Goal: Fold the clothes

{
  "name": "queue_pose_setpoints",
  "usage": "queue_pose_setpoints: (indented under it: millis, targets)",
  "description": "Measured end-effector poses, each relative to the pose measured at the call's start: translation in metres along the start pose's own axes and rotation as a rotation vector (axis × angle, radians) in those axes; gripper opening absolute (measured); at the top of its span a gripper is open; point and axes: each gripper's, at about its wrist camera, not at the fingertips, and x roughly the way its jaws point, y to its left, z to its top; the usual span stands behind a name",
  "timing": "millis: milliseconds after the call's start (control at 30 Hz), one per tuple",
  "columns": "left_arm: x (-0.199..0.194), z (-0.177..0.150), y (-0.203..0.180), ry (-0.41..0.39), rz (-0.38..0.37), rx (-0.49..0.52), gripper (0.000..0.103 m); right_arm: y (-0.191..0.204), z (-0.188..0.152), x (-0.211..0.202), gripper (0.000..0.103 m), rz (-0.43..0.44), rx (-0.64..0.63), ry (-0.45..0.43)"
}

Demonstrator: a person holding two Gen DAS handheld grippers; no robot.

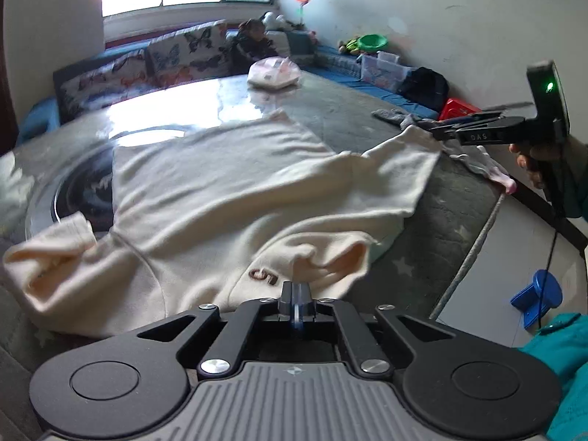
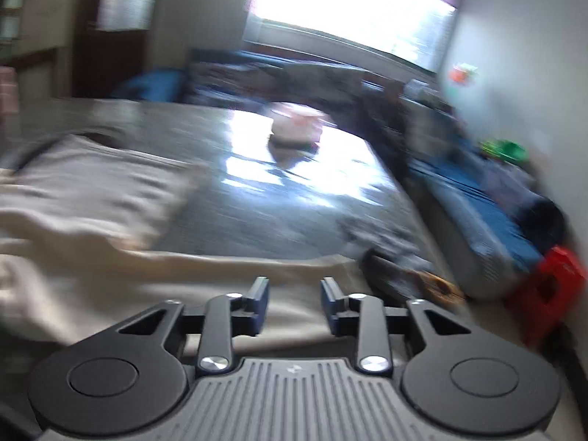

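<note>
A cream sweater lies spread on the grey table, one sleeve bunched at the left and one reaching right. My left gripper is shut on the sweater's near edge beside a small brown logo. My right gripper shows from the side in the left wrist view, at the tip of the right sleeve. In the blurred right wrist view my right gripper is open and empty, just above the cream sweater.
A folded pale garment sits at the table's far end. Grey and pink clothes lie at the right edge. A sofa with butterfly cushions, a red stool and a blue stool surround the table.
</note>
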Motion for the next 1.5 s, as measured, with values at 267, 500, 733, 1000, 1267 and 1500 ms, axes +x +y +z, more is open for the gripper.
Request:
queue_pose_setpoints:
  millis: [267, 500, 733, 1000, 1267, 1500]
  targets:
    - [0.018, 0.006, -0.004, -0.021, 0.045, 0.068, 0.029, 0.097, 0.015, -0.007, 0.035, 0.443, -0.163, 0.006]
    - [0.028, 0.001, -0.004, -0.012, 0.057, 0.094, 0.011, 0.15, 0.008, 0.002, 0.035, 0.564, -0.272, 0.06]
    - [0.02, 0.0, -0.001, -0.027, 0.03, 0.071, 0.001, 0.157, -0.005, 0.002, 0.01, 0.501, -0.333, 0.086]
    - [0.014, -0.011, -0.002, 0.018, -0.029, 0.078, 0.001, 0.149, -0.014, -0.019, 0.007, 0.565, -0.387, 0.111]
    - [-0.001, 0.015, 0.009, -0.051, -0.054, 0.081, 0.005, 0.126, 0.003, -0.022, 0.02, 0.646, -0.347, 0.125]
    - [0.036, 0.036, 0.014, -0.048, -0.072, 0.029, 0.005, 0.088, 0.039, 0.014, 0.02, 0.512, -0.212, 0.067]
